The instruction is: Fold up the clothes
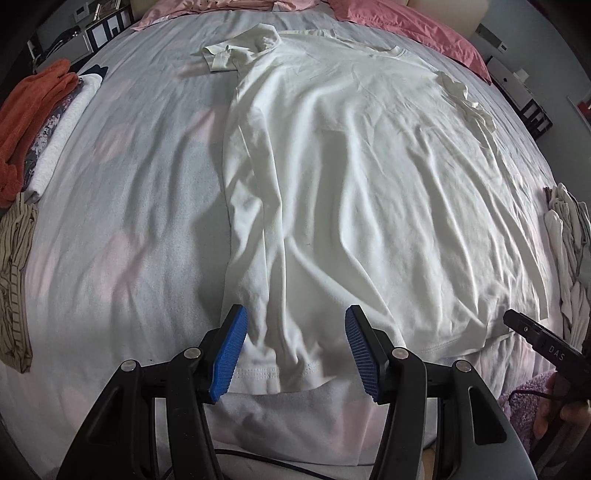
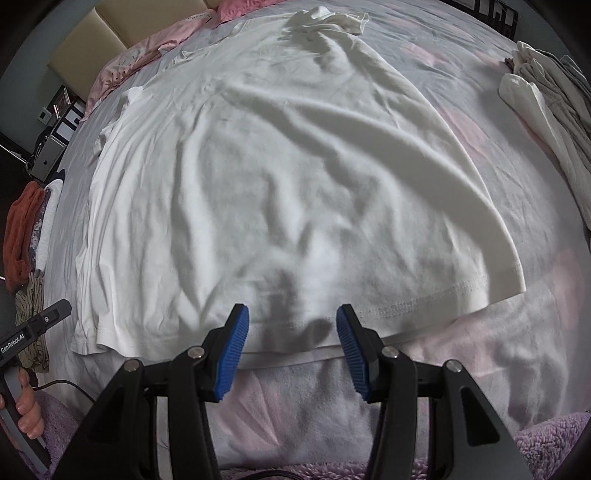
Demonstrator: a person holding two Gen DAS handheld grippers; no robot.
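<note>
The white shirt [image 1: 351,184] lies flat on the bed [image 1: 129,221]; its hem sits between the spread fingers of the left gripper [image 1: 295,350] and right gripper [image 2: 291,343], ungripped.

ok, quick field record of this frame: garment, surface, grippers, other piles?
garment: white T-shirt, spread out, wrinkled, sleeves bunched
surface: bed, pale sheet
hem: nearest the grippers, at the near edge
left gripper: open, over the hem's left corner, nothing clamped
right gripper: open, over the hem further right, nothing clamped
left pile: orange cloth and others stacked at the bed's left edge
right pile: pale clothes, loose, at the right edge
pillows: pink, at the far end
</note>
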